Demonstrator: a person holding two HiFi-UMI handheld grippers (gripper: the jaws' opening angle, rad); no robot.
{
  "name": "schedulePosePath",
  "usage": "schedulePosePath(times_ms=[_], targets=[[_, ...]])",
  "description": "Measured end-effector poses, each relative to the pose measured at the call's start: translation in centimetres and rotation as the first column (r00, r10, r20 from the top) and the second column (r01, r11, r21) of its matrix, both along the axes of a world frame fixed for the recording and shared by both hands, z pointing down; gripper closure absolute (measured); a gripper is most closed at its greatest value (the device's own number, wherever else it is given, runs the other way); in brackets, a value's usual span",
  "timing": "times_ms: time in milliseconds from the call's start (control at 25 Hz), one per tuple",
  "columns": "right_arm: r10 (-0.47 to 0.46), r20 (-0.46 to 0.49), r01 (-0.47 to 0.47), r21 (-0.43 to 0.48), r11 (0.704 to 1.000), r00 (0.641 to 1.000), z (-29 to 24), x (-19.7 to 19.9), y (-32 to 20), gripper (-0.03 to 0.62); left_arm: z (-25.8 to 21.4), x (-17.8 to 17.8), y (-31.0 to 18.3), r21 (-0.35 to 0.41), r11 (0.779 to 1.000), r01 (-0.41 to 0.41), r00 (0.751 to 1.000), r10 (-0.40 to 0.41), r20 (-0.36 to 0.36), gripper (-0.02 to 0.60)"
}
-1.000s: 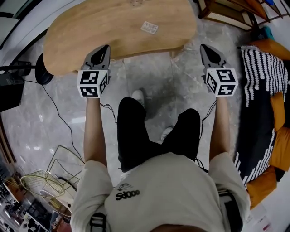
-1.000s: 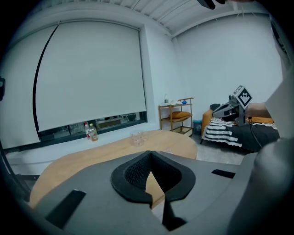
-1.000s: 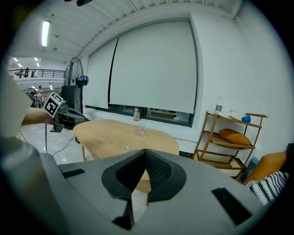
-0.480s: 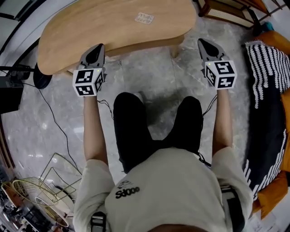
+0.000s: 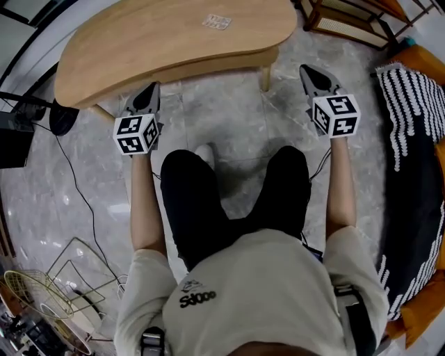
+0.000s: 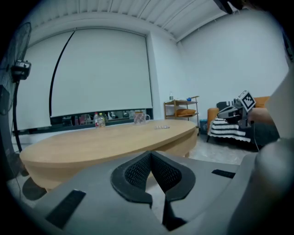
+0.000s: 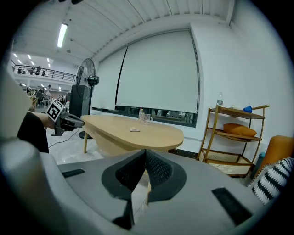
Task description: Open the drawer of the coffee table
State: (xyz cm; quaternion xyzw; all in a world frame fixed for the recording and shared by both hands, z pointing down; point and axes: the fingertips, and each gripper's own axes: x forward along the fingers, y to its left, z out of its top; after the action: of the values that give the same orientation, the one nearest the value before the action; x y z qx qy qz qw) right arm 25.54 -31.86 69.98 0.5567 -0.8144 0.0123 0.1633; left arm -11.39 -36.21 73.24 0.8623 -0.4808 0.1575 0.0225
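The bean-shaped wooden coffee table [image 5: 167,35] fills the top of the head view. Only its top, side band and one leg [image 5: 265,76] show, and I cannot make out a drawer front. My left gripper [image 5: 149,92] hangs shut and holds nothing, just in front of the table's near edge at the left. My right gripper [image 5: 309,71] is also shut and holds nothing, off the table's right end over the floor. In the left gripper view the left gripper [image 6: 150,154] points at the table [image 6: 105,142]. The right gripper view has the right gripper [image 7: 146,151] pointing past the table [image 7: 138,133].
A small packet [image 5: 217,22] lies on the tabletop, with a glass mug [image 6: 140,118] and bottles [image 6: 98,120] at its far side. A standing fan [image 7: 87,78] is at the left, a wooden shelf [image 5: 348,21] and a striped cushion [image 5: 410,90] at the right. A cable [image 5: 83,188] and a wire rack [image 5: 42,288] lie on the floor.
Both grippers have sunk from over the table's near edge to lower down in front of it. They stay shut, and the table has slid up in the head view.
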Motion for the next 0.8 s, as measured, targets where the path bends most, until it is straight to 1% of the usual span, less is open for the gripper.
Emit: schedulePosePath(times_ms=[120,240,360,400,440,480,520,560,680,800], targets=[[-0.009,0.003,0.009,-0.013,1.0,1.0,1.6,-0.1,0.3,0.588,2.0,-0.8,1.1,-0.032,0.999,0.03,0.999,-0.031,-0.026,0.566],[-0.021,-0.018,0.021,-0.032,0.999,1.0,3.4,-0.5,0.2,0.588,3.3,-1.9,1.5,-0.056,0.997,0.05,0.998,-0.051,-0.022,0.566],[-0.04,-0.038,0.038,-0.049,0.998,0.998,4.9,-0.7,-0.6,0.588,4.3,-2.7,1.1,-0.062,0.996,0.057,0.998,-0.058,-0.02,0.565],[-0.055,-0.037,0.053,-0.058,0.997,0.998,5.2,-0.9,-0.8,0.571,4.6,-3.0,0.8,-0.063,0.996,0.059,0.998,-0.06,-0.021,0.56],[-0.074,-0.033,0.071,-0.07,0.995,0.997,5.6,-1.3,-1.1,0.539,5.0,-3.1,0.6,-0.067,0.996,0.058,0.998,-0.06,-0.024,0.531],[-0.092,-0.028,0.089,-0.084,0.992,0.995,6.0,-1.6,-1.3,0.509,5.3,-3.2,0.2,-0.072,0.996,0.054,0.998,-0.056,-0.027,0.482],[-0.107,-0.024,0.104,-0.098,0.99,0.994,6.5,-1.9,-1.6,0.475,5.7,-3.2,-0.2,-0.077,0.996,0.049,0.998,-0.051,-0.03,0.447],[-0.119,-0.021,0.116,-0.11,0.987,0.993,6.9,-2.2,-2.0,0.446,6.0,-3.2,-0.7,-0.08,0.996,0.043,0.998,-0.046,-0.034,0.429],[-0.138,-0.012,0.136,-0.124,0.983,0.99,7.7,-2.7,-3.6,0.395,6.8,-3.0,-2.5,-0.086,0.996,0.034,0.998,-0.038,-0.046,0.397],[-0.134,0.011,0.134,-0.128,0.983,0.991,8.1,-2.8,-5.7,0.353,7.4,-2.8,-4.5,-0.096,0.995,0.032,0.997,-0.038,-0.061,0.373]])
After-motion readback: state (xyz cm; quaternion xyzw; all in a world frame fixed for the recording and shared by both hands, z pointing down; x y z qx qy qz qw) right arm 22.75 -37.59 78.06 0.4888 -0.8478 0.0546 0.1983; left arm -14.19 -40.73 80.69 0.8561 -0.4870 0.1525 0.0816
